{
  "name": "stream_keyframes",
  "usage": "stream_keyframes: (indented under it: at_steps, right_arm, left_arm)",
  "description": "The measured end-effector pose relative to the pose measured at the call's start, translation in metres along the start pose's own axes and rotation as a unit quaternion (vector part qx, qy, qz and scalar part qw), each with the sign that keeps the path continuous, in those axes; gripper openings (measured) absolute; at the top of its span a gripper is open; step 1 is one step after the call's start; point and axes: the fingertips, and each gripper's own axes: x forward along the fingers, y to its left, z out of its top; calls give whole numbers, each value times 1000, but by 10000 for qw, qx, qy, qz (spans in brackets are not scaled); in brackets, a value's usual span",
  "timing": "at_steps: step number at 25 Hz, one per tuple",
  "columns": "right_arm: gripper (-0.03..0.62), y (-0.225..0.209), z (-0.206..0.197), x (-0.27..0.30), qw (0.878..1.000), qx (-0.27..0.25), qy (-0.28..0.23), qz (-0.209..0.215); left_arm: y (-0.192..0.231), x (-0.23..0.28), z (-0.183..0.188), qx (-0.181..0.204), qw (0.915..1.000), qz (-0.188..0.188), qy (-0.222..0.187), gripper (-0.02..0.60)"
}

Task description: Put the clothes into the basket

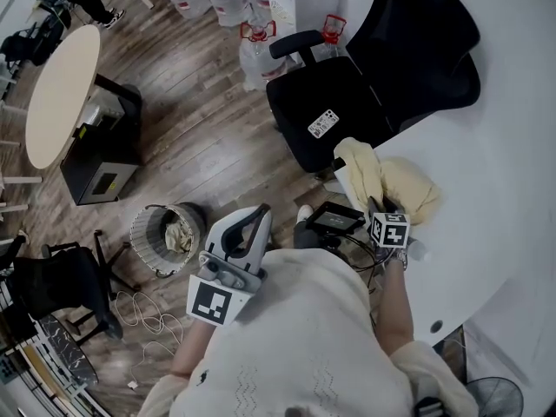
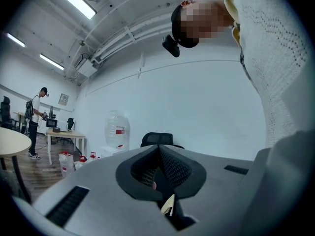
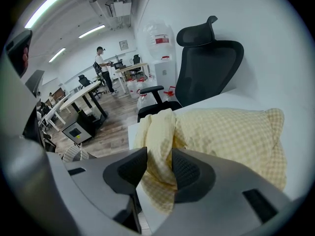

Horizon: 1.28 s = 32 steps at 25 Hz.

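A pale yellow checked garment lies bunched at the near edge of the white table. My right gripper reaches down onto it. In the right gripper view the jaws stand wide, one on each side of a raised fold of the garment, so the right gripper is open. The round wicker basket stands on the wood floor to the left, with a light cloth inside. My left gripper hovers level beside my body, between basket and table; its pads meet, so it is shut.
A black office chair stands against the table's edge, just beyond the garment. Several water bottles sit behind it. A round beige table and a black cabinet are at the left. Cables trail near the basket.
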Motion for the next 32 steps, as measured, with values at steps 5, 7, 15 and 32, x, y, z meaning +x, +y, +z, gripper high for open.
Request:
stream_keyframes:
  at_steps: [5,7,15,32]
  right_arm:
    - [176,2,-8,19,9997,-93,227,-18]
    - [176,4,-13,25,9991,-213,358,-22]
    - [171,6,-17,35,9971,-465,591,-94]
    - [44,-4,-16,38,9982,-204,483,-291]
  left_arm:
    - [6,2,-3,11,9999,113,23,20]
    - [9,3,-2,12,9999,170,15,20]
    - [14,4,-2,3,9996,268,27,20]
    - [5,4,-3,-4,9995,309,-26,20]
